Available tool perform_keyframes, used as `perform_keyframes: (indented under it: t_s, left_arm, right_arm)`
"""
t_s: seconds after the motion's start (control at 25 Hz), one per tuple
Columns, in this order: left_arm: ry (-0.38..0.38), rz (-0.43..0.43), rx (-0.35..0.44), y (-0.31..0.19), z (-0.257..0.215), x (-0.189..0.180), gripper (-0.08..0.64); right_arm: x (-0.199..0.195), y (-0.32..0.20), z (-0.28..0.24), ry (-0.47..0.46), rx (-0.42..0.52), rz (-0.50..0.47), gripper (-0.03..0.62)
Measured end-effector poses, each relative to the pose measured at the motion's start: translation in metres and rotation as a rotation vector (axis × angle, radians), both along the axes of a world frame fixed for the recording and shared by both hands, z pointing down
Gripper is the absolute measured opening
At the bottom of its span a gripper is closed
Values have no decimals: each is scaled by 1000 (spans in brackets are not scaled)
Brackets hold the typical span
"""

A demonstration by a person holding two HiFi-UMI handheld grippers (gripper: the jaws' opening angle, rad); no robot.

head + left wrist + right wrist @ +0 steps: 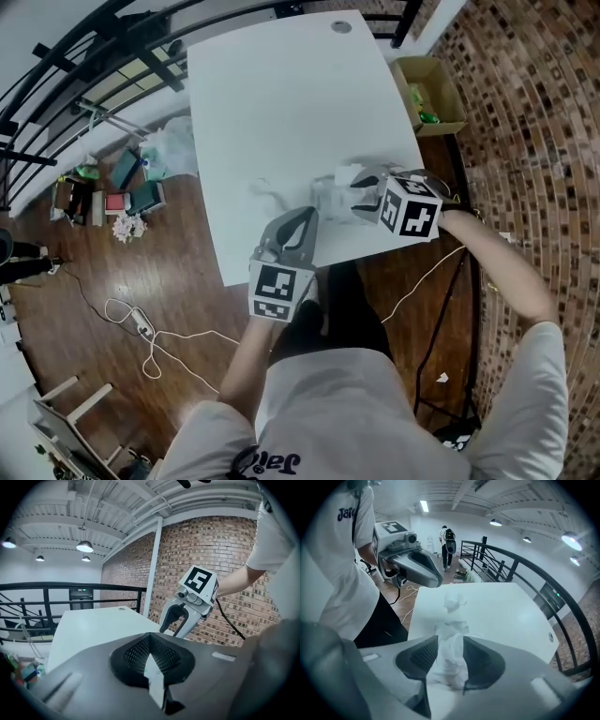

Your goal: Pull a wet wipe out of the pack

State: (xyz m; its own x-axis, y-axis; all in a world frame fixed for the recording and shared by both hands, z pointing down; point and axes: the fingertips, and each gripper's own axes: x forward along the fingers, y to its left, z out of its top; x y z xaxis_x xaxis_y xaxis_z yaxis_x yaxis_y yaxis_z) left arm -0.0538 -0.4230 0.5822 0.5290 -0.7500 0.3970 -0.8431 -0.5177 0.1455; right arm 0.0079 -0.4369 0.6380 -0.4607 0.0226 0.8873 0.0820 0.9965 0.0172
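Observation:
On the white table (pixel 281 94) near its front edge lies the translucent wipe pack (pixel 328 199), with a crumpled white wet wipe (pixel 349 176) rising from it. My right gripper (pixel 361 197) points steeply down over it. In the right gripper view the wipe (pixel 450 644) stands loosely between the right gripper (pixel 447 660) jaws, which are wide apart. My left gripper (pixel 305 220) sits just left of the pack. In the left gripper view the left gripper (pixel 152 667) is shut on a thin white strip, seemingly the pack's edge.
An open cardboard box (pixel 433 94) stands on the floor right of the table. Bags and clutter (pixel 131 187) lie on the wooden floor to the left, with a white cable (pixel 141 323) nearer me. A black railing (pixel 525 569) runs beyond the table.

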Motion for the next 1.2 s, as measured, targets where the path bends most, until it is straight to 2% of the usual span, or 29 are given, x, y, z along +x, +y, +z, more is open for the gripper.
perform_keyframes:
  t_s: [0.28, 0.48, 0.72, 1.2]
  left_arm:
    - [-1, -35, -23, 3, 11, -4, 14]
    - [-13, -38, -29, 5, 13, -5, 14]
    - [-8, -40, -22, 5, 8, -2, 14]
    - [-1, -52, 8, 6, -16, -2, 14]
  right_arm:
    - [-5, -2, 19, 18, 28, -32, 82]
    - [-3, -5, 13, 6, 65, -45, -3]
    - [6, -6, -7, 12, 83, -53, -6]
    - [10, -18, -86, -53, 163, -21, -6]
